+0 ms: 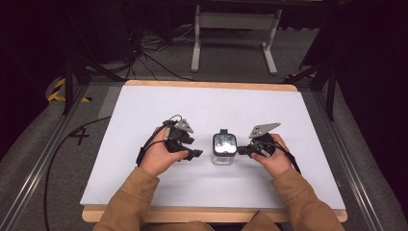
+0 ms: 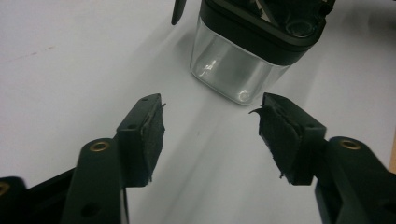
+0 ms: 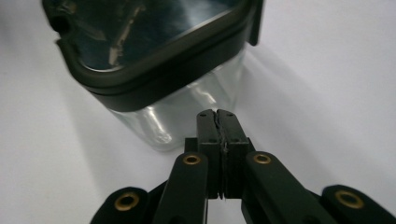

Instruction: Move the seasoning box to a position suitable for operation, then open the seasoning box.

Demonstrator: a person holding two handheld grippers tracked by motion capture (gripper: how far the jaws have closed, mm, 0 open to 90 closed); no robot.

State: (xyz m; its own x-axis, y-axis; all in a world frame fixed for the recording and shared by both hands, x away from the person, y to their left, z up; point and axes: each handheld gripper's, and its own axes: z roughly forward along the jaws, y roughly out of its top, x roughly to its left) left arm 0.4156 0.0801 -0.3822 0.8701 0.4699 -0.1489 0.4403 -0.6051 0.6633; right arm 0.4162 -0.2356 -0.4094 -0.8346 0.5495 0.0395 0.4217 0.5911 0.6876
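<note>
in the high view, a small clear square glass jar with a black clip-on lid (image 1: 224, 149) stands upright at the centre of the frame, on the white sheet covering the wooden bench (image 1: 144, 110). the left hand-held gripper (image 1: 196, 154) sits just left of the jar, held in a hand with a tan sleeve, its tips pointing right toward the jar and apart from it. the right hand-held gripper (image 1: 240, 150) comes in from the right of the frame, its tips right at the jar's side.

in the left hand-held gripper view, the jaws are spread wide with nothing between them; the jar (image 2: 243, 56) stands in the upper middle of the frame, just beyond the padded fingertips (image 2: 152, 135).

in the right hand-held gripper view, the jaws are pressed together, pinching nothing, with the tip at the lower centre of the frame against or just short of the jar's clear wall (image 3: 187, 116); contact cannot be told. the black lid takes up the upper left of that frame.
</note>
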